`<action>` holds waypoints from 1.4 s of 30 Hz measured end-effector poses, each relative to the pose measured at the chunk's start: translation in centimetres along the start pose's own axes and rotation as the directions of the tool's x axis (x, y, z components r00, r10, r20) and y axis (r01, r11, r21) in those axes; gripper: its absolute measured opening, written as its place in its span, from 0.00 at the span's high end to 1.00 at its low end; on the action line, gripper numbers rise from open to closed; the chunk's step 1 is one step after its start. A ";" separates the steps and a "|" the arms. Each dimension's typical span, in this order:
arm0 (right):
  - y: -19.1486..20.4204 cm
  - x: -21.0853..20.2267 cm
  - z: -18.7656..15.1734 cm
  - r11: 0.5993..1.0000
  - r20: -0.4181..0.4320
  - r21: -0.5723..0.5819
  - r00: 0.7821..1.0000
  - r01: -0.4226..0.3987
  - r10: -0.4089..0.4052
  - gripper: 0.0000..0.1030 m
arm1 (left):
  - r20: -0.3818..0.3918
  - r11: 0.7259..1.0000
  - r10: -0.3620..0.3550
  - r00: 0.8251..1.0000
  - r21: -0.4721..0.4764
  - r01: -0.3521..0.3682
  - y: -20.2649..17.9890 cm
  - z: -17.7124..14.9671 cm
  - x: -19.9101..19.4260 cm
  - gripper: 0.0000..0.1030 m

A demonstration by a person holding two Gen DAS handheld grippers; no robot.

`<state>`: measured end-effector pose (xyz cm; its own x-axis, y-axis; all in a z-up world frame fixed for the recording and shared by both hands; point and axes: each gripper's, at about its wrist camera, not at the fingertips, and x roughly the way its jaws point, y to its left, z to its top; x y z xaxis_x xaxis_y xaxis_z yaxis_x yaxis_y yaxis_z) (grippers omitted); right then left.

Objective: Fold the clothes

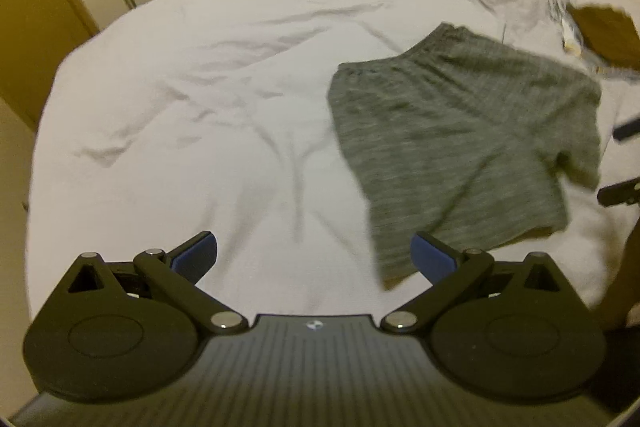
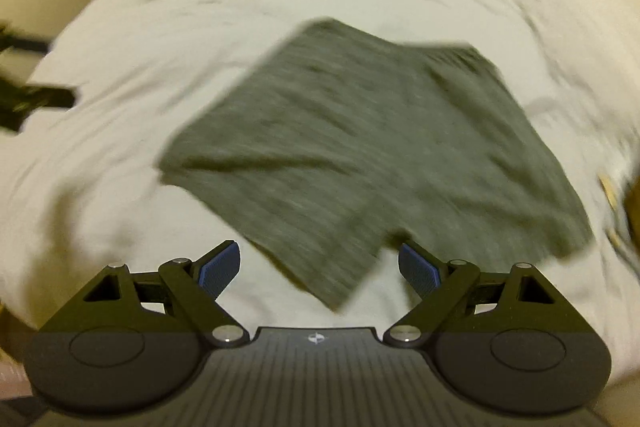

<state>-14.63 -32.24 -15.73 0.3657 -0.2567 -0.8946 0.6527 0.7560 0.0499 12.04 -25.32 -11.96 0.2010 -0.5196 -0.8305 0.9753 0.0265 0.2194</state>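
**Grey shorts on the bed, both grippers empty**

On the white bed sheet (image 1: 200, 75) we see a pair of grey heathered shorts (image 1: 460, 131) lying flat, blurred in both views. Our left gripper (image 1: 314, 257) hovers above the sheet beside the shorts, jaws wide apart. Our right gripper (image 2: 319, 265) hangs over a leg hem, jaws likewise apart, gripping nothing. We can read no labels; a small logo on each gripper is illegible.

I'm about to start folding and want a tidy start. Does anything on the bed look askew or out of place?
The grey shorts lie flat but skewed on the white sheet, one leg hem pointing toward the open right gripper. The sheet is wrinkled. Otherwise nothing stands out.
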 end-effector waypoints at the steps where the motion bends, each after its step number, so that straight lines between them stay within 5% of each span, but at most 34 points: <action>1: 1.4 0.2 0.4 0.999 0.026 -0.040 1.000 -0.009 0.010 0.18 | 0.000 1.000 0.006 1.000 0.029 -0.006 0.6 0.0 0.3 0.01; 4: 5.3 1.2 1.8 0.992 0.087 -0.127 0.996 -0.025 0.036 0.39 | -0.006 0.994 0.003 1.000 0.111 -0.002 2.7 0.1 2.0 0.01; 6: 7.8 2.7 2.6 0.989 0.087 -0.143 0.994 -0.047 0.059 0.43 | -0.008 0.989 -0.022 1.000 0.145 0.023 4.2 0.4 3.4 0.01; 11: 14.2 8.9 4.7 0.998 0.067 -0.063 0.997 -0.028 0.033 0.43 | -0.010 0.970 -0.098 0.995 0.221 0.098 7.4 1.2 7.3 0.01; 17: 19.6 16.4 6.7 0.986 0.024 -0.093 0.990 0.141 -0.139 0.42 | 0.002 0.972 -0.128 0.992 0.200 0.125 10.1 1.1 10.0 0.01; 20: 20.1 18.8 7.0 0.965 -0.004 -0.148 0.976 0.217 -0.220 0.48 | -0.001 0.974 -0.143 0.990 0.178 0.141 10.9 0.6 10.9 0.02; 23: 19.2 18.5 7.2 0.950 -0.026 -0.177 0.964 0.258 -0.266 0.73 | -0.003 0.971 -0.154 0.988 0.185 0.152 11.3 0.1 11.5 0.01; 25: 18.2 17.0 7.5 0.957 -0.021 -0.148 0.967 0.248 -0.254 0.99 | 0.000 0.964 -0.166 0.986 0.209 0.162 11.3 0.0 11.6 0.01; 31: 14.4 11.7 8.9 0.985 -0.011 0.040 0.986 0.167 -0.167 0.99 | 0.020 0.921 -0.198 0.980 0.346 0.179 10.3 1.0 12.7 0.01; 35: 12.2 8.2 9.6 0.984 0.024 0.132 0.992 0.123 -0.127 0.99 | 0.083 0.798 -0.234 0.969 0.585 0.143 7.8 1.8 13.6 0.02; 40: 9.8 5.0 10.6 0.976 0.063 0.207 0.995 0.068 -0.083 0.98 | 0.113 0.543 -0.300 0.947 0.836 0.073 4.1 3.2 16.2 0.02; 42: 9.0 4.3 10.9 0.975 0.083 0.221 0.995 0.038 -0.058 0.98 | 0.124 0.463 -0.310 0.943 0.885 0.036 2.9 4.4 17.9 0.05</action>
<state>0.03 -33.12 -14.26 0.3812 -0.3492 -0.8560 0.7967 0.5939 0.1125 18.04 -38.25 -23.95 -0.1240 -0.6040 -0.7872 0.3777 -0.7624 0.5255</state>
